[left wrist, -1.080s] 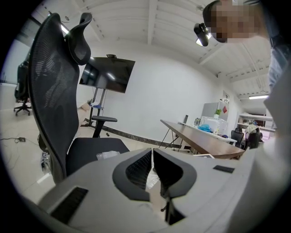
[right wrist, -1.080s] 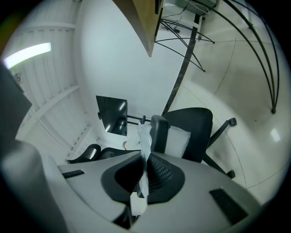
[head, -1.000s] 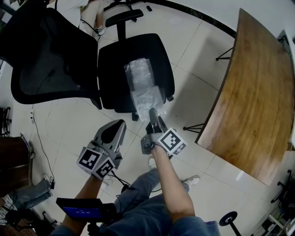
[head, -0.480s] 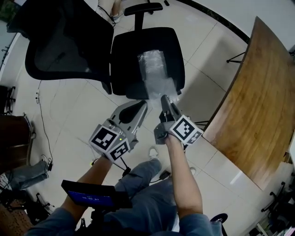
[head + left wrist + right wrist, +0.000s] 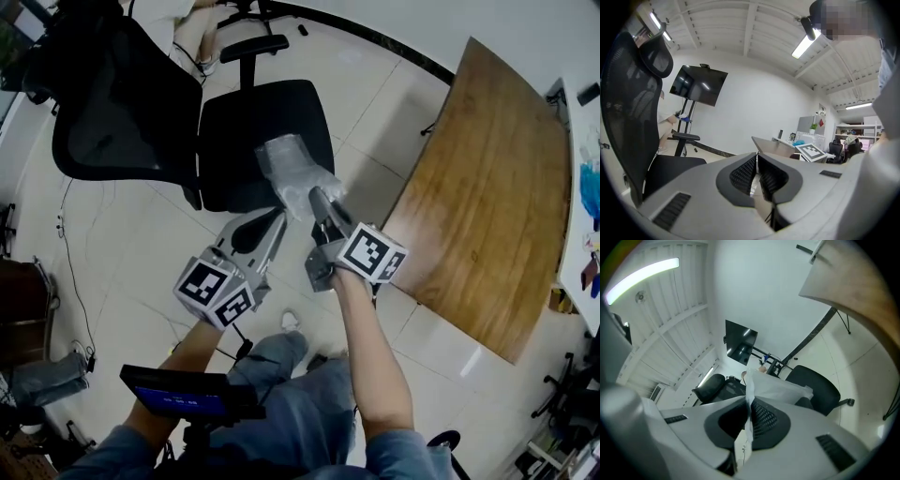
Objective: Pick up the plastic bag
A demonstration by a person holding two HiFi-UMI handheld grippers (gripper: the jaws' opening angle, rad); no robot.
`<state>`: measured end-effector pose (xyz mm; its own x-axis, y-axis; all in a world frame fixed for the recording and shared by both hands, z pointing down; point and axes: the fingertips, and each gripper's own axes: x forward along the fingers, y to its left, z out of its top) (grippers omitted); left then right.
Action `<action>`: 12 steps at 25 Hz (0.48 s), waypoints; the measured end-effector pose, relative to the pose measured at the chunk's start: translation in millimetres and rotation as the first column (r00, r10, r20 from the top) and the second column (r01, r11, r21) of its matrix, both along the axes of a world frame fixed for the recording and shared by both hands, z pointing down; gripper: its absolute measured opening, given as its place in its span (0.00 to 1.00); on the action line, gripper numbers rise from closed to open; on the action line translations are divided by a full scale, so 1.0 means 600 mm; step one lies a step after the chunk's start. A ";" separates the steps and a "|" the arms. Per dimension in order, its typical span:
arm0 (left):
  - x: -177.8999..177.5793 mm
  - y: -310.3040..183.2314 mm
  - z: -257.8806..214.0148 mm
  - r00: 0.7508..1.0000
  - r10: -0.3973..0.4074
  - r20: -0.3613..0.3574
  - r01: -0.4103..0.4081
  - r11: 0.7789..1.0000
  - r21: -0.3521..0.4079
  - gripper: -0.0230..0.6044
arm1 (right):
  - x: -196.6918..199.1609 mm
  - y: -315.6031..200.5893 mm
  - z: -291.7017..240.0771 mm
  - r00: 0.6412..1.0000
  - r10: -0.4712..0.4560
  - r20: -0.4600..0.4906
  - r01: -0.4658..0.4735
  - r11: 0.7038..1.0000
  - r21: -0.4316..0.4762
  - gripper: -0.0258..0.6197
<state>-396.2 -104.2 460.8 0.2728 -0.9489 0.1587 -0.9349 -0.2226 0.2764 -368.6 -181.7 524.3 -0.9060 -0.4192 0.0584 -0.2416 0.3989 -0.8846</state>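
Observation:
A clear, crinkled plastic bag (image 5: 292, 173) hangs bunched over the front edge of the black office chair's seat (image 5: 244, 131). My right gripper (image 5: 318, 197) is shut on the bag's near end. In the right gripper view the bag (image 5: 776, 389) rises as a thin white sheet out of the closed right gripper (image 5: 749, 405). My left gripper (image 5: 273, 218) hovers just left of the right one, below the seat's front edge. Its jaws stand together with nothing between them, as the left gripper view shows at the left gripper (image 5: 757, 163).
The chair's mesh backrest (image 5: 112, 103) stands at the left. A curved wooden table (image 5: 487, 187) runs along the right, close to my right arm. A small device with a blue screen (image 5: 178, 401) sits low at the left above the person's legs. Cables (image 5: 75, 272) lie on the tiled floor.
The bag has bunched up and come off the seat with my right gripper. My left gripper has drawn closer beside the right one.

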 end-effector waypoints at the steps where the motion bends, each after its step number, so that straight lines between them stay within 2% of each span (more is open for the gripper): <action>1: 0.011 -0.002 -0.009 1.000 0.003 0.000 -0.003 1.000 0.005 0.07 | 0.014 -0.003 -0.012 1.000 -0.005 -0.007 0.005 1.000 0.007 0.05; 6: 0.069 -0.021 -0.056 1.000 0.021 0.006 -0.021 0.998 0.066 0.07 | 0.078 -0.022 -0.072 0.999 -0.047 -0.001 0.047 0.997 0.068 0.05; 12: 0.135 -0.017 -0.083 1.000 0.002 -0.004 -0.001 0.996 0.092 0.07 | 0.157 -0.023 -0.128 0.992 -0.125 -0.015 0.126 0.985 0.121 0.05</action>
<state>-315.0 -114.2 410.8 0.2746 -0.9590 0.0695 -0.9335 -0.2486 0.2583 -274.4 -195.2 447.6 -0.9516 -0.3065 0.0210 -0.1892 0.5310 -0.8260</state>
